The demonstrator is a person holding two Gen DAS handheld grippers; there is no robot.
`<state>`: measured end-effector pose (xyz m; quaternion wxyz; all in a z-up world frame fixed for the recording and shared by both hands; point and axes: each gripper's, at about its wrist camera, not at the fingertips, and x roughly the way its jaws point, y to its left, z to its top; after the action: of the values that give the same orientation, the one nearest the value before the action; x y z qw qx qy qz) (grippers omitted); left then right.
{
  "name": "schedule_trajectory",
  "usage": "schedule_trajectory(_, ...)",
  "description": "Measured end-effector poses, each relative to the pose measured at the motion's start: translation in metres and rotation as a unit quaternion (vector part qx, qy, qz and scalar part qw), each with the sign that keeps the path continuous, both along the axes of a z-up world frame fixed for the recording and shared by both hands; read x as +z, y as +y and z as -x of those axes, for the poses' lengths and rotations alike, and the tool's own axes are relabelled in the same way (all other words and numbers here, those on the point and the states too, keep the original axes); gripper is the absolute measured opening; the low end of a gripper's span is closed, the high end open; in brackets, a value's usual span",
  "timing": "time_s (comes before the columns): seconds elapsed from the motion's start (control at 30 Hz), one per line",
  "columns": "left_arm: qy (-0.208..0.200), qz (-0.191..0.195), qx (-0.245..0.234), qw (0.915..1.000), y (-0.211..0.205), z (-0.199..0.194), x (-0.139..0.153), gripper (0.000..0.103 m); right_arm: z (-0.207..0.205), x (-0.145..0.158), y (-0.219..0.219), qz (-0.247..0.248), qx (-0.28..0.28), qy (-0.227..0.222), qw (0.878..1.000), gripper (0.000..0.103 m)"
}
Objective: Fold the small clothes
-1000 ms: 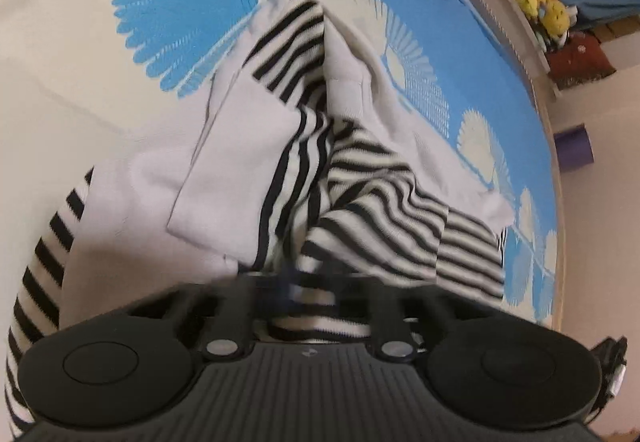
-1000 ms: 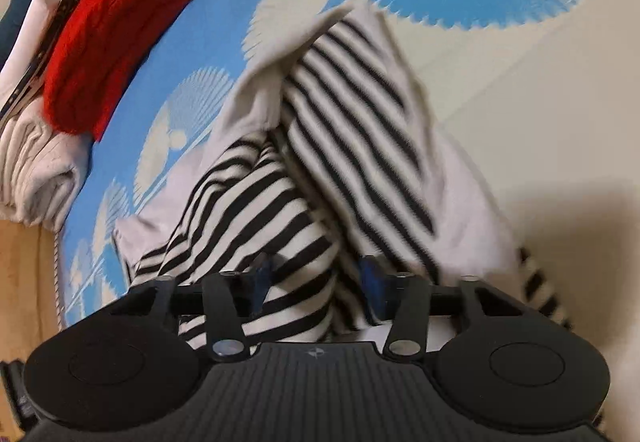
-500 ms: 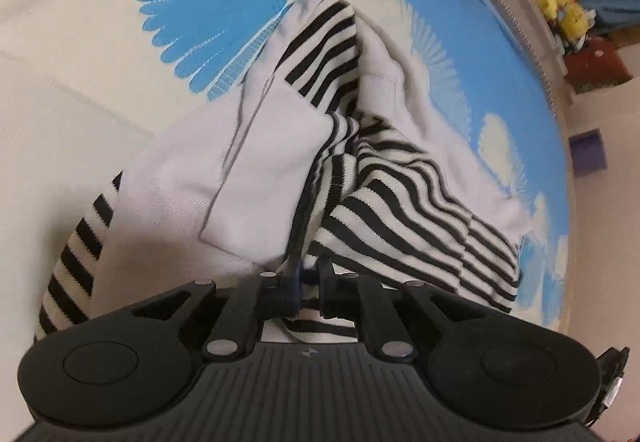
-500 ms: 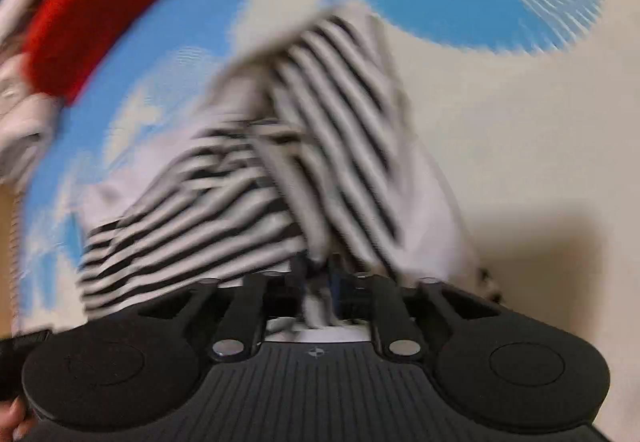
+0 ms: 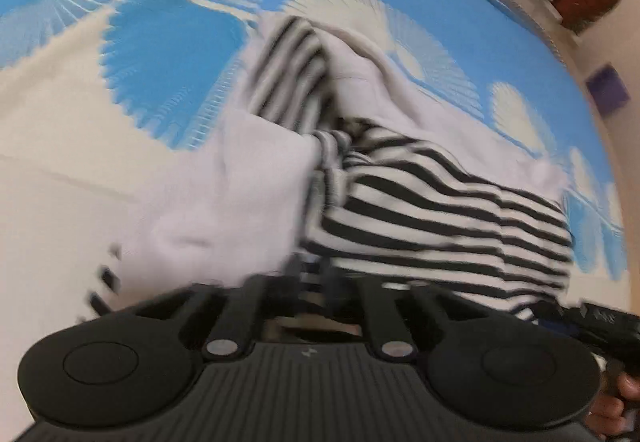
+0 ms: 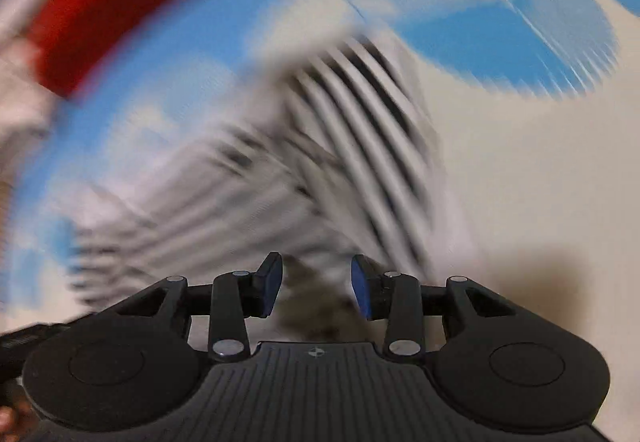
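Your left hand-held gripper [image 5: 312, 278] is clenched on the near hem of the striped garment [image 5: 420, 210], crumpled on the blue-and-cream bedspread [image 5: 168, 54], pinning it. Your right hand-held gripper [image 6: 316, 288], jaws just opening, stands released, nothing pinched.

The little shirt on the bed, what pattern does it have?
Black and white stripes with plain white parts on the shirt, clearest in the left wrist view.
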<state>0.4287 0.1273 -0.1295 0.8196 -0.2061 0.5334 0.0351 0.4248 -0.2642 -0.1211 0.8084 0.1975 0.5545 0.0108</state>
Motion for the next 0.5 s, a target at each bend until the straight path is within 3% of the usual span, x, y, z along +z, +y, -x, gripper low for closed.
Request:
schedule_trajectory(0.1,-0.062,-0.005,-0.013,0.9980,-0.003,0.000,0.030,0.007,0.001,0.017,-0.008,-0.021,-0.022,-0.024,0.999,0.038)
schedule_trajectory(0.2,-0.121,0.010,-0.035,0.9919,-0.011,-0.001,0.049,0.007,0.006,0.058,-0.003,-0.023,-0.002,-0.145,0.989,0.040)
schedule_trajectory(0.27,-0.130,0.027,-0.045,0.9902,-0.017,-0.006,0.048,0.007,0.003,0.067,-0.004,-0.017,0.007,-0.184,0.983,0.044)
schedule_trajectory(0.37,-0.114,0.021,-0.056,0.9917,-0.025,-0.011,0.035,0.007,-0.010,0.052,0.000,-0.013,0.009,-0.164,0.986,0.045)
schedule_trajectory(0.47,-0.032,-0.019,-0.039,0.9986,-0.017,-0.018,0.004,0.007,-0.023,0.022,-0.001,0.012,0.006,-0.100,0.995,0.044)
schedule_trajectory(0.5,-0.022,-0.022,-0.029,0.9991,-0.013,-0.019,0.001,0.007,-0.023,0.016,-0.001,0.011,0.006,-0.086,0.996,0.042)
